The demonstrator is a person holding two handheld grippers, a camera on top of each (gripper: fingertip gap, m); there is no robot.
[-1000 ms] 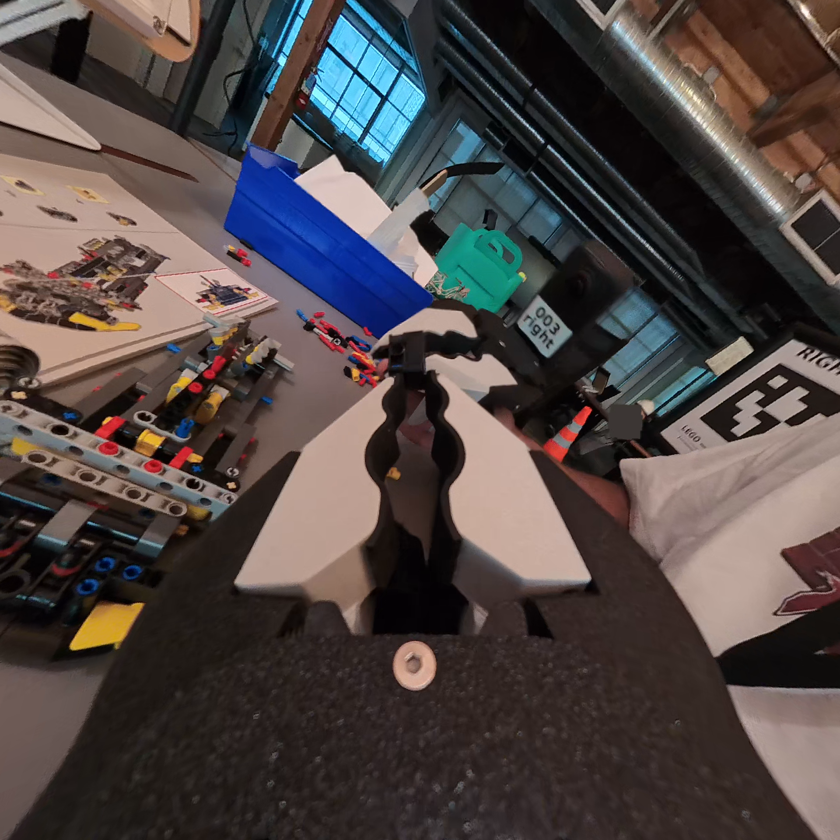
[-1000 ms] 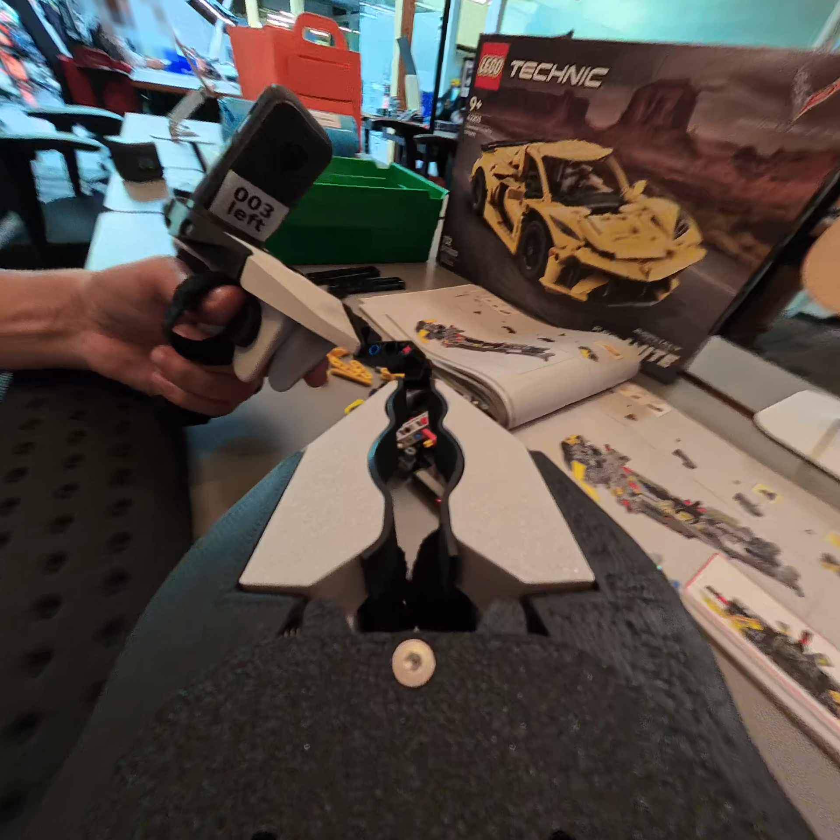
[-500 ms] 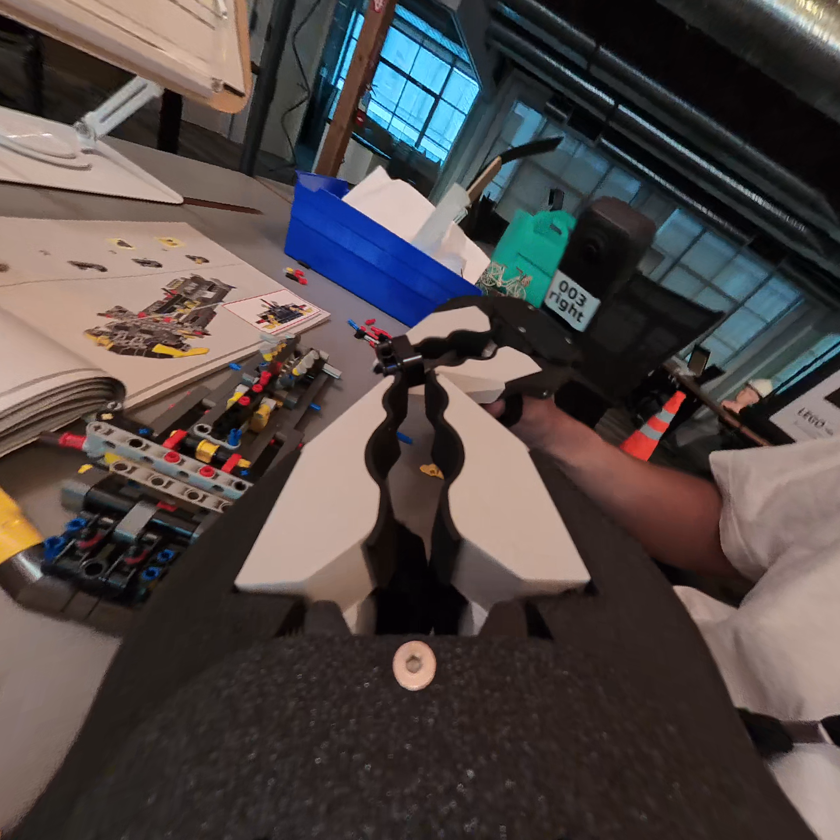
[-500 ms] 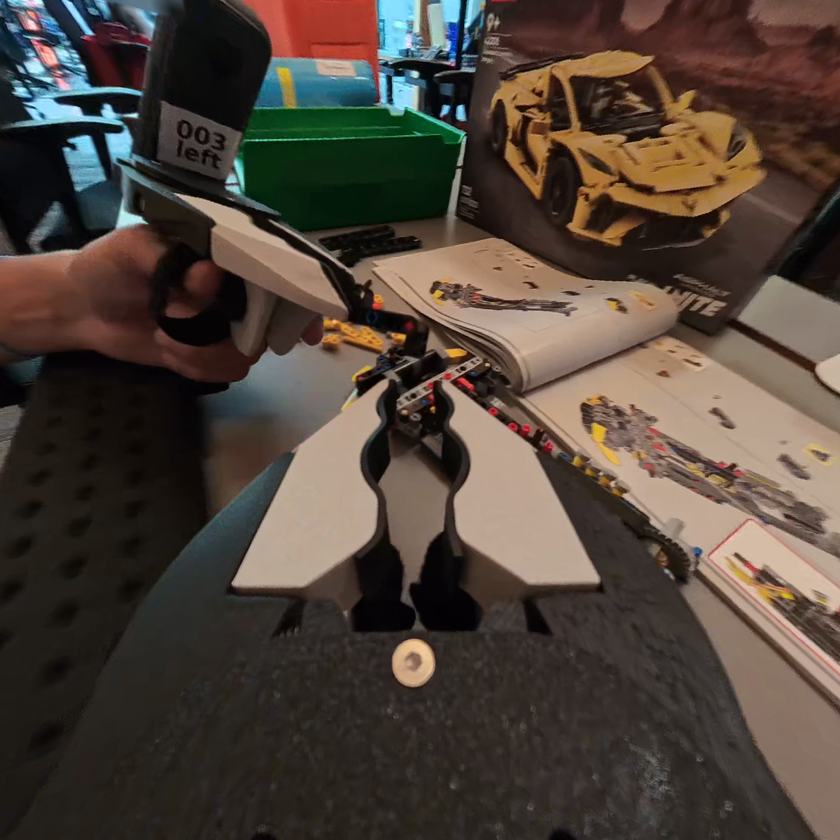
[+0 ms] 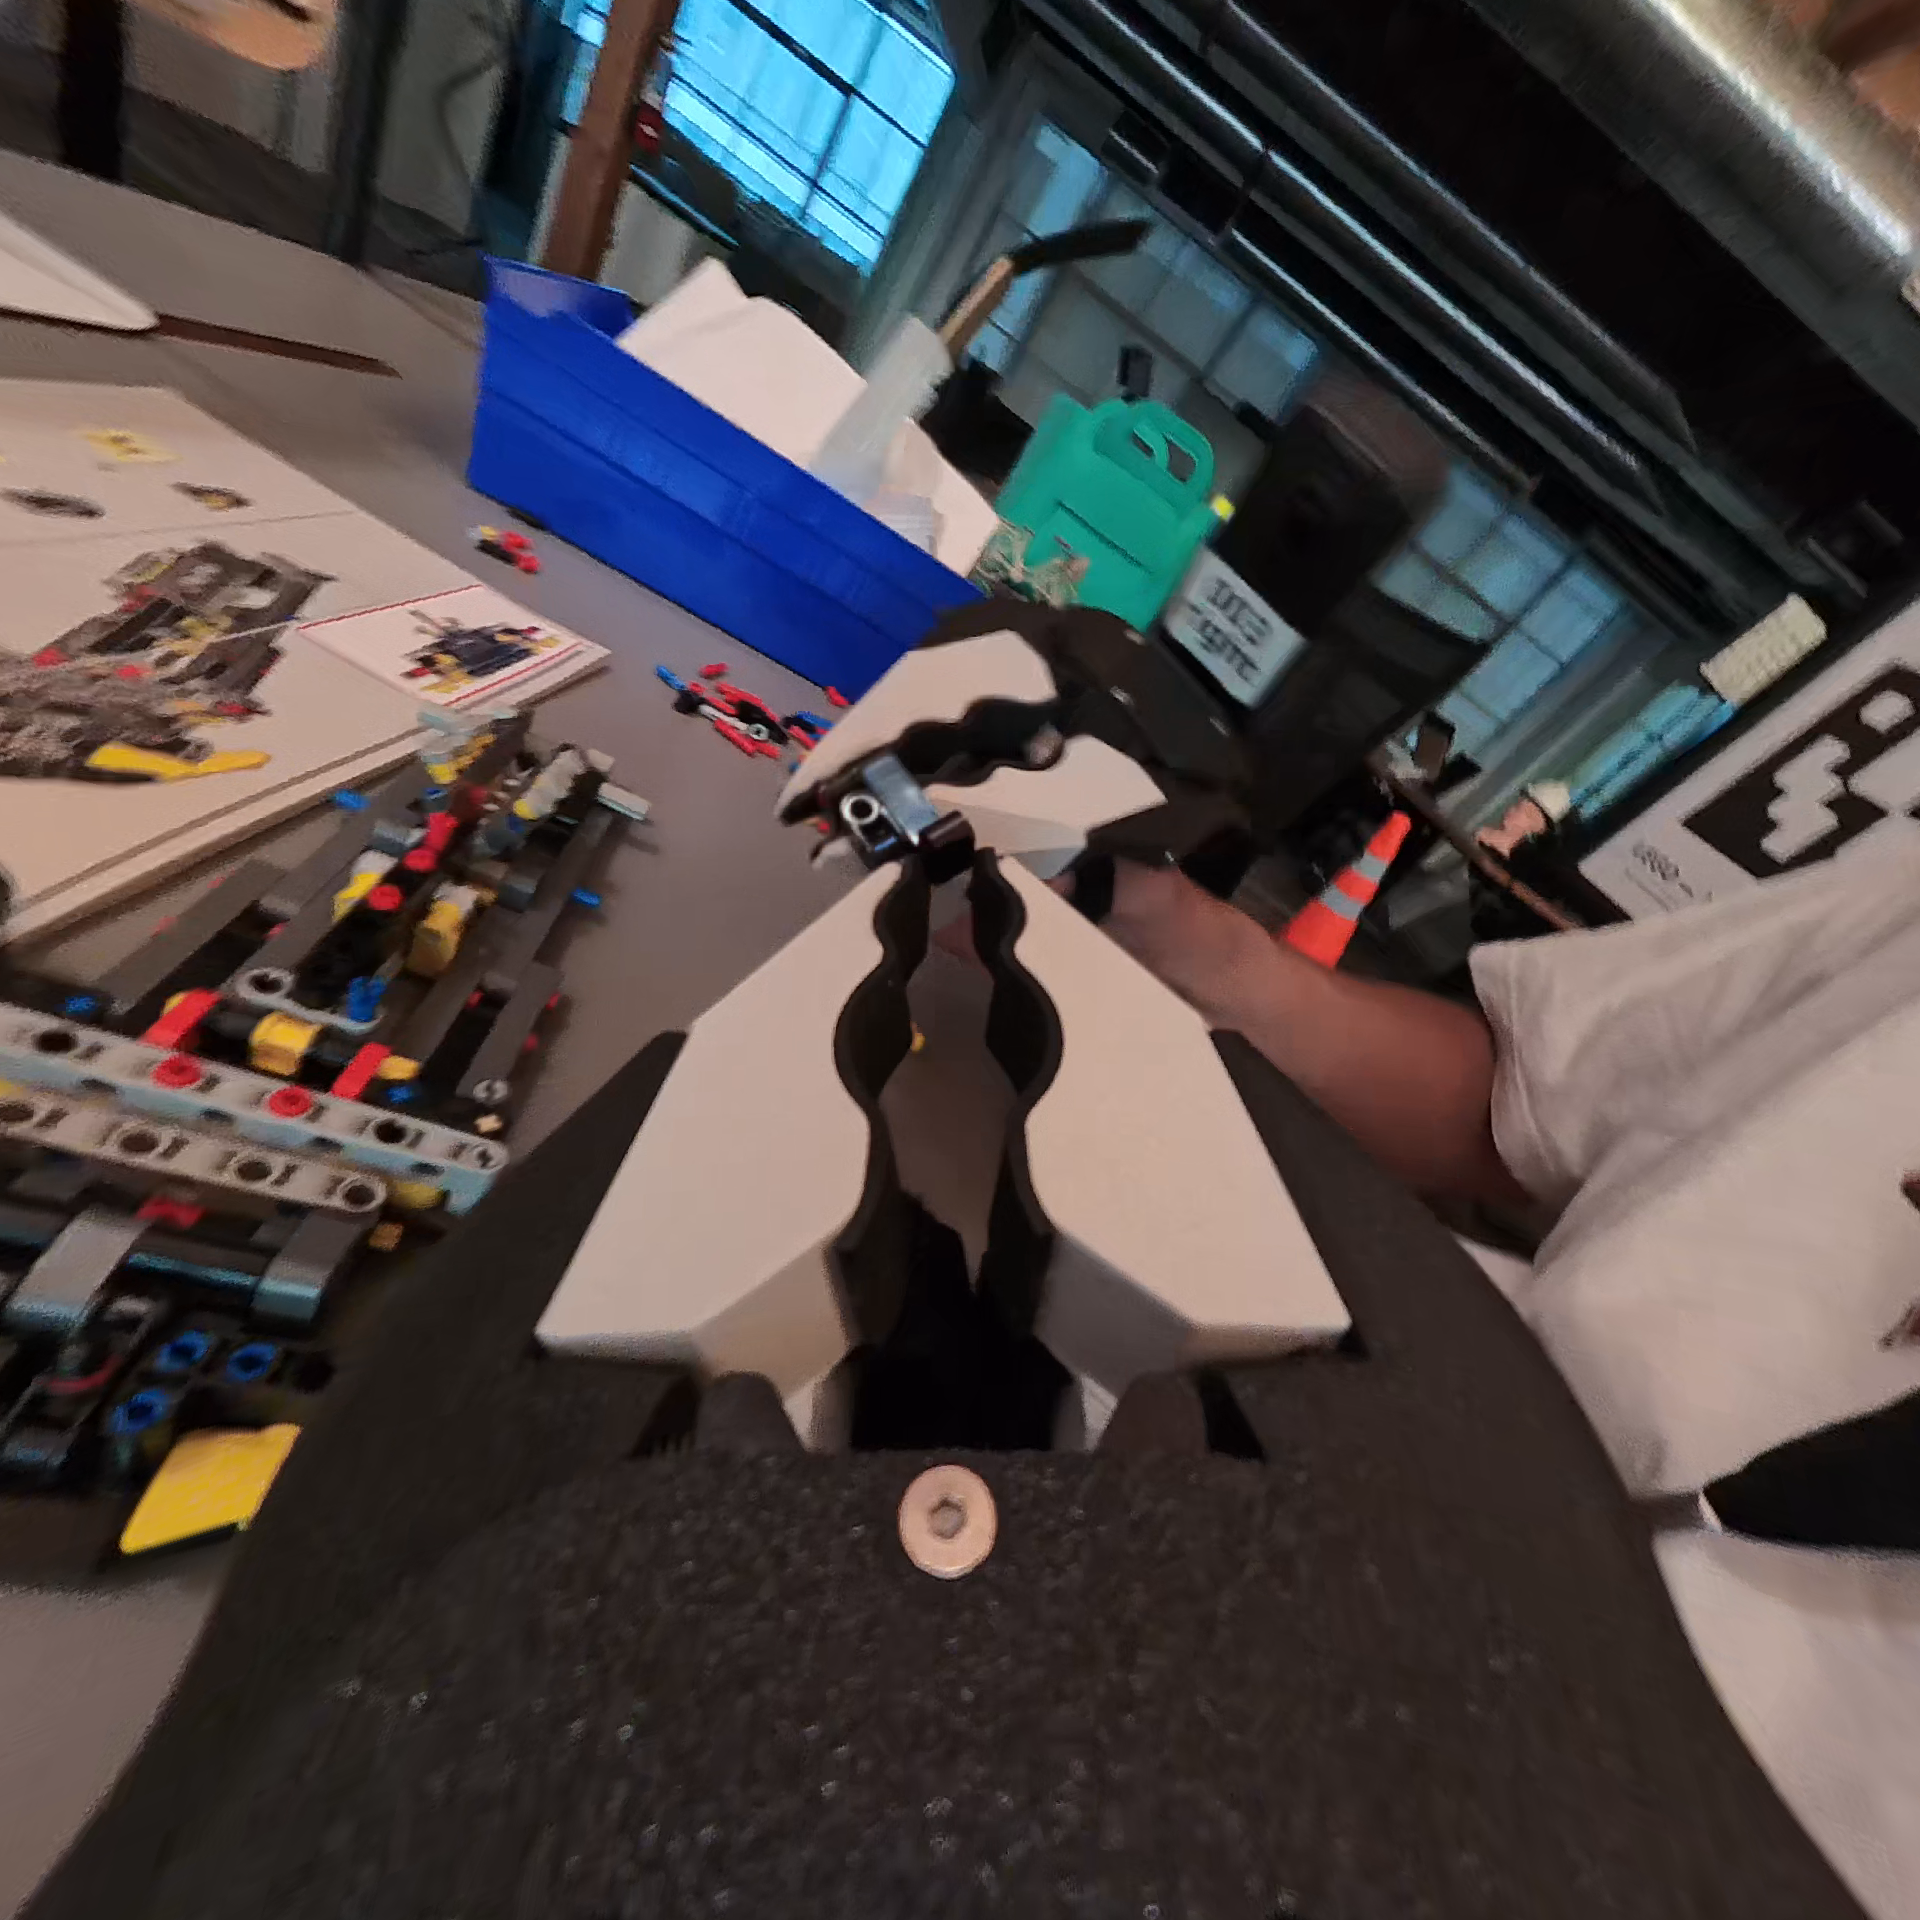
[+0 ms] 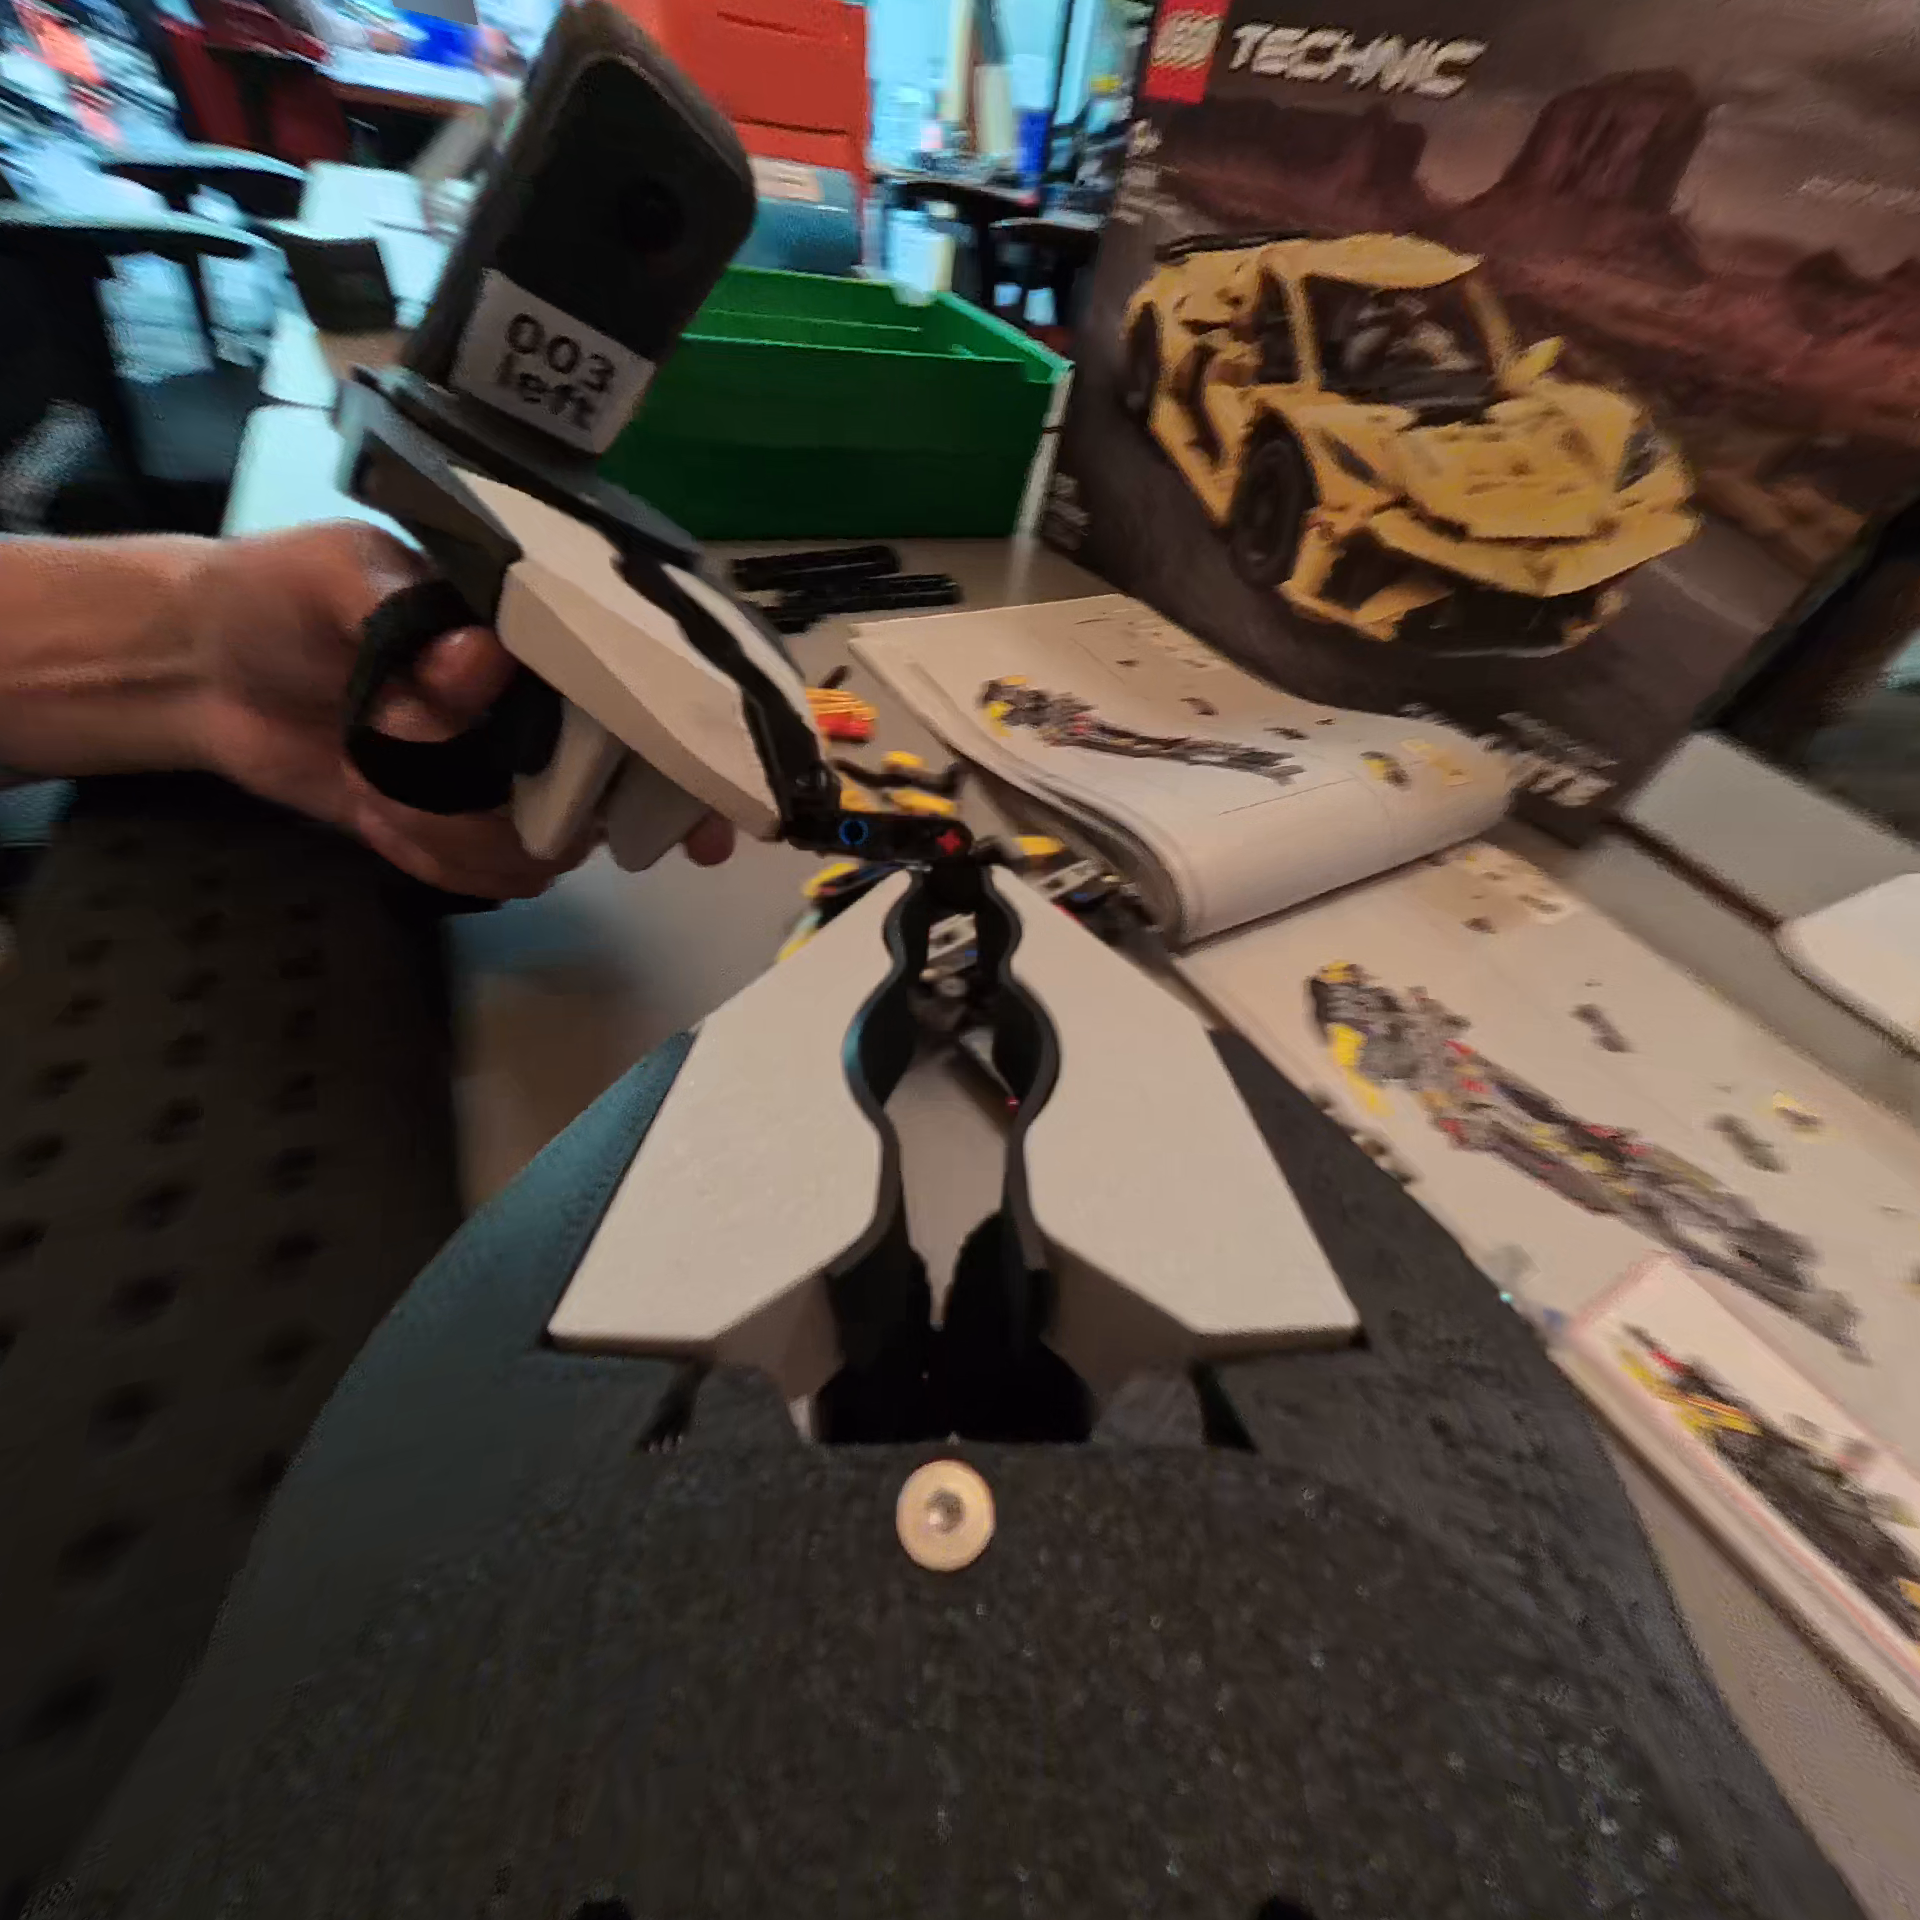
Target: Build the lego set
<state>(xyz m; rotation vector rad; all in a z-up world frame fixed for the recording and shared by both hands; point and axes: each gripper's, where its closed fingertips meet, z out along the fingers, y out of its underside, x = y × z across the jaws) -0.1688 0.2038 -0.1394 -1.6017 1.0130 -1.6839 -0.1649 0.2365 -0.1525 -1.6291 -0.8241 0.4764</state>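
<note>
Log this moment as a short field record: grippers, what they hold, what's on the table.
left gripper: shut on small black piece
right gripper: shut on small black piece
small black piece: off the table, pinched by both grippers at once
chassis build: lying on grey table, untouched
manual: open, beside set box
bins: blue bin; green bin

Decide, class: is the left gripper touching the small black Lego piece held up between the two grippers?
Touching. In the left wrist view the left gripper has its tips closed on the small black Lego piece, with no gap between them.
</note>
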